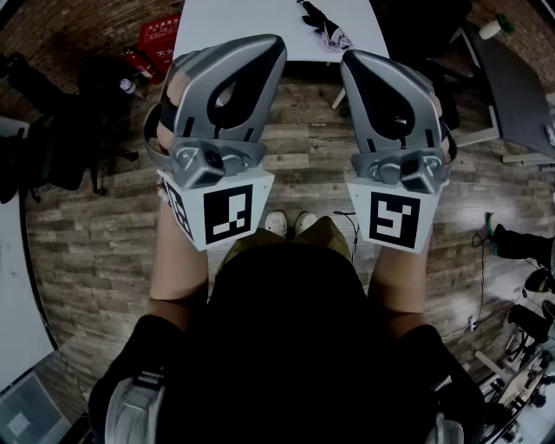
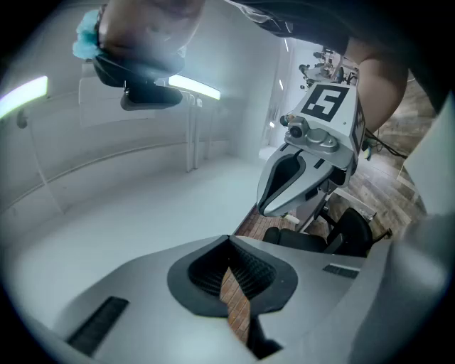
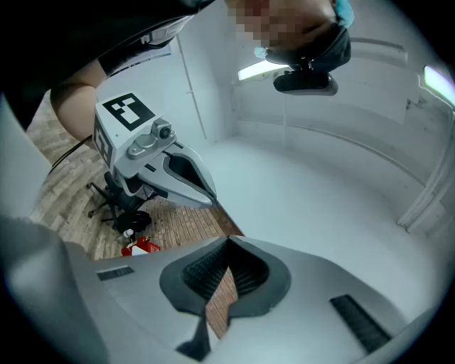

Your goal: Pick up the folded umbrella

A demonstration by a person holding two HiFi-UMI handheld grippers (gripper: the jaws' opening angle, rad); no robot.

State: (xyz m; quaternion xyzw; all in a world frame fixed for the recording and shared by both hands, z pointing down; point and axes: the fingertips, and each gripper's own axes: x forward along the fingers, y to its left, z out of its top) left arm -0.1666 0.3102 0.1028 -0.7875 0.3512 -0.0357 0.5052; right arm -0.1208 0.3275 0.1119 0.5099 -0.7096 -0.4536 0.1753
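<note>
Nearest, straight below me: person's shoes (image 1: 289, 224) on wood floor (image 1: 312, 165). I read left gripper (image 2: 229, 240) as jaws together, nothing between, only a sliver of floor through the slit. Right gripper (image 3: 227, 242) likewise: jaws together, empty. Both held side by side in air, short of white table (image 1: 234, 30). Folded umbrella (image 1: 325, 26) lies on tabletop, toward its right part, apart from both grippers. Red crate (image 1: 160, 39) on floor, just beside table's left edge.

Dim head view, dark warped fisheye corners; strip lights (image 2: 193, 87) glare softly in hazy gripper views.
</note>
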